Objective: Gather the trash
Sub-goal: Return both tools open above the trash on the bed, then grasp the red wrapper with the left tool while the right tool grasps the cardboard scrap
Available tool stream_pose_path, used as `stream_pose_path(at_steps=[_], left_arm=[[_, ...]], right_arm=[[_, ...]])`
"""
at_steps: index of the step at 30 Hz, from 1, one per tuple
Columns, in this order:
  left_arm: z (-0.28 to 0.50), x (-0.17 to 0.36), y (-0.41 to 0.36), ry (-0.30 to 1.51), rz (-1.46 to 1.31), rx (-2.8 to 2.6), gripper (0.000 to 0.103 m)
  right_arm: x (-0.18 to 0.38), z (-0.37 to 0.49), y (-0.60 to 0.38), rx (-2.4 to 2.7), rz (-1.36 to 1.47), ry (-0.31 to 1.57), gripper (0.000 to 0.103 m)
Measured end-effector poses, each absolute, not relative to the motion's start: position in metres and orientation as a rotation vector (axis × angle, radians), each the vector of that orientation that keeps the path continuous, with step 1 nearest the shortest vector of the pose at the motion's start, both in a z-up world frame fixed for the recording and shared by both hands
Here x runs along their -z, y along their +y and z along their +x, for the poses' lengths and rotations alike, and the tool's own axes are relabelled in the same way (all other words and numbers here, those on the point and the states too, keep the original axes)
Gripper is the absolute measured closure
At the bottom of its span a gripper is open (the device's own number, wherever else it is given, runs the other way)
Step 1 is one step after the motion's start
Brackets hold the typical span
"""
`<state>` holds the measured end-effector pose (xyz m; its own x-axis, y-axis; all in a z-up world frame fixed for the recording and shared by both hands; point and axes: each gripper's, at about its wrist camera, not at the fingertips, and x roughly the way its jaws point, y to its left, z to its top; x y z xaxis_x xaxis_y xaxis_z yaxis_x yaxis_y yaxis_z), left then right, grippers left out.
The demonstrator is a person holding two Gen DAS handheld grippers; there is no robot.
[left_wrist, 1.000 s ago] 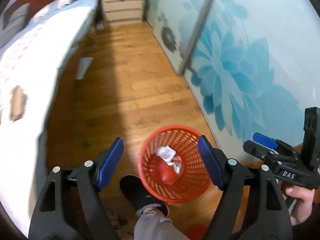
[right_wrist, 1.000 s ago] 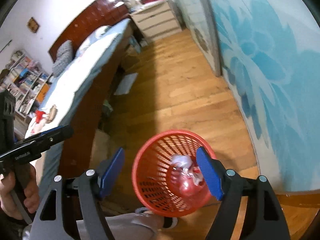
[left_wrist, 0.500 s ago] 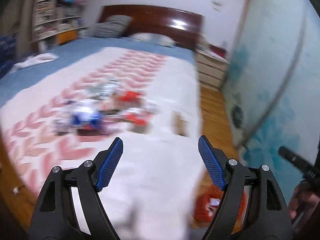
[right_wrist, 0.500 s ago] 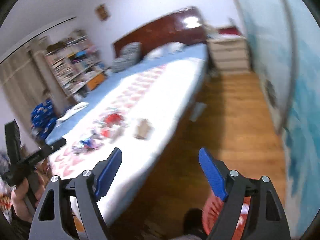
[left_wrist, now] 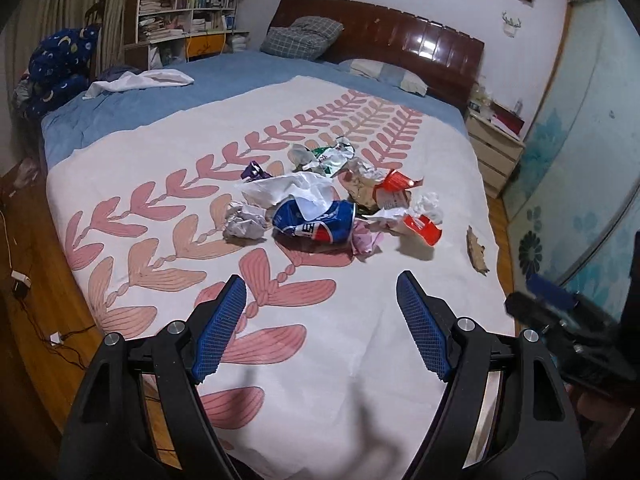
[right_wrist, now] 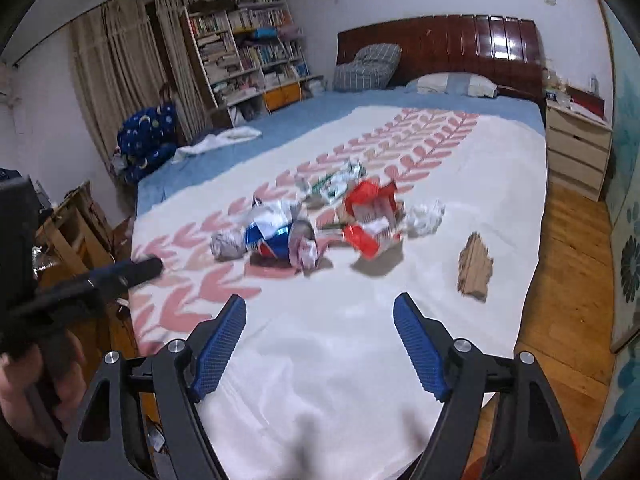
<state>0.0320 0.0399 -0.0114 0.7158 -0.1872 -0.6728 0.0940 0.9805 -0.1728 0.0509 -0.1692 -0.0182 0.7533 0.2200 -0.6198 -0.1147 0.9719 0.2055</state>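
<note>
A heap of trash lies mid-bed on the white, pink-leaf bedspread [left_wrist: 360,360]. It holds a crushed blue bag [left_wrist: 316,220], a grey paper ball [left_wrist: 244,222], white tissue [left_wrist: 288,192] and red wrappers [left_wrist: 422,228]. A brown cardboard scrap [left_wrist: 476,250] lies apart near the bed's right edge. My left gripper [left_wrist: 320,284] hangs open over bare bedspread, short of the heap. My right gripper [right_wrist: 319,300] also points at the heap, with the blue bag [right_wrist: 272,240], red wrappers [right_wrist: 372,216] and cardboard scrap [right_wrist: 474,268] ahead. Its jaws are closing slightly with nothing between them.
A wooden floor [right_wrist: 568,280] and a drawer unit [right_wrist: 576,156] lie right of the bed, along a blue flowered wall. A bookshelf [right_wrist: 248,40] and a blue bundle [right_wrist: 148,136] stand to the left. Cables [left_wrist: 24,280] trail on the floor by the left bed edge.
Both views have swung up from the red basket on the floor to the bed top. The basket has left view and the trash heap now lies ahead of both grippers.
</note>
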Motion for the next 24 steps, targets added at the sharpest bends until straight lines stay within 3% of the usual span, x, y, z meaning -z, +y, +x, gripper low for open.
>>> stream_pose_path(at_steps=[16,24], left_arm=[[0.027,0.018,0.045,0.776,-0.118,0.156,0.025],[0.027,0.017,0.037,0.783,-0.101,0.17,0.025]], right_arm=[[0.048,0.071,-0.2,-0.134,0.183,0.706,0.027],[0.057,0.112,-0.221,-0.005,0.129,0.684,0.021]])
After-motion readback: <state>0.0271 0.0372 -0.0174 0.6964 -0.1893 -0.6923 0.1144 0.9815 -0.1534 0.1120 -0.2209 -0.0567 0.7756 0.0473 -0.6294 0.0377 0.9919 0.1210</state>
